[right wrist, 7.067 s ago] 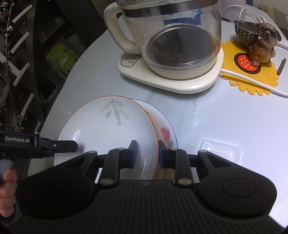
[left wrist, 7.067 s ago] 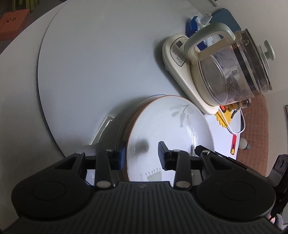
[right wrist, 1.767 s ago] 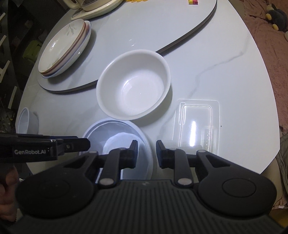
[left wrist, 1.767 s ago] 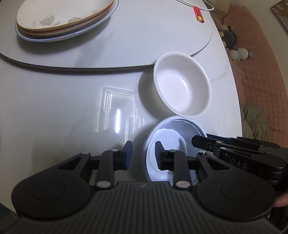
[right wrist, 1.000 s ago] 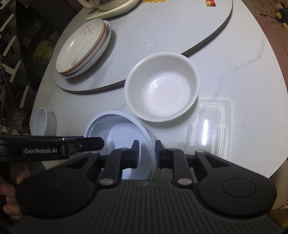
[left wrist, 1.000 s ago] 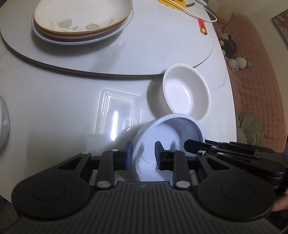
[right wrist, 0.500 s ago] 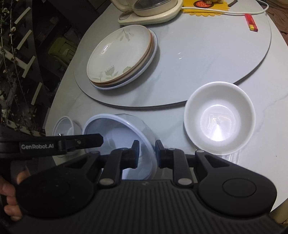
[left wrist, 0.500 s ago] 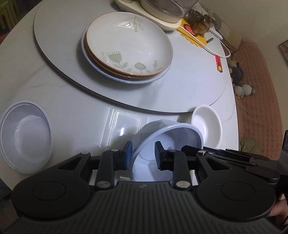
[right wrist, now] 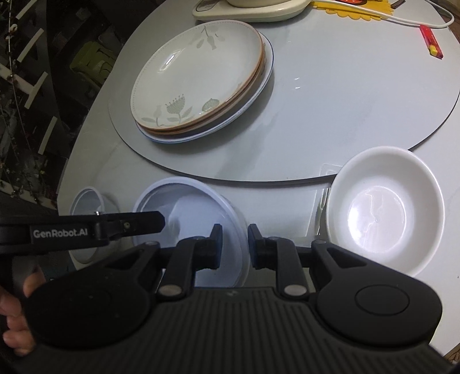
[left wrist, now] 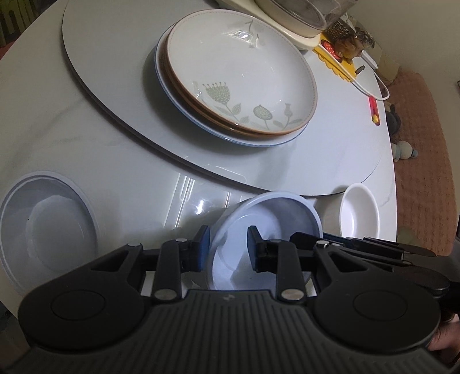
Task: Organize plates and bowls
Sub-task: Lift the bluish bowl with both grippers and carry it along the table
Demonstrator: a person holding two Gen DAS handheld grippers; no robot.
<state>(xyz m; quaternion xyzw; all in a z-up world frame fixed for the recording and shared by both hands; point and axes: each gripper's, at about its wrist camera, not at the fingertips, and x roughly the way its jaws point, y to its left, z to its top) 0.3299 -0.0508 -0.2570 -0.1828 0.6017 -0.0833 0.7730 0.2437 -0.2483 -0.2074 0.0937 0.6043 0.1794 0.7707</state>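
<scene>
A stack of floral plates (left wrist: 241,77) sits on the grey turntable (left wrist: 115,72), beside the kettle base (right wrist: 250,11). A white ceramic bowl (right wrist: 382,210) and a second pale plastic bowl (left wrist: 46,230) rest on the tabletop (left wrist: 37,120), well apart. The left hand-held gripper (left wrist: 227,247) and the right hand-held gripper (right wrist: 233,244) each pinch opposite rim sections of the pale blue plastic bowl (left wrist: 264,230), held tilted between them. Since 1.8 seconds ago, this bowl has risen off the tabletop and moved left, away from the white bowl.
</scene>
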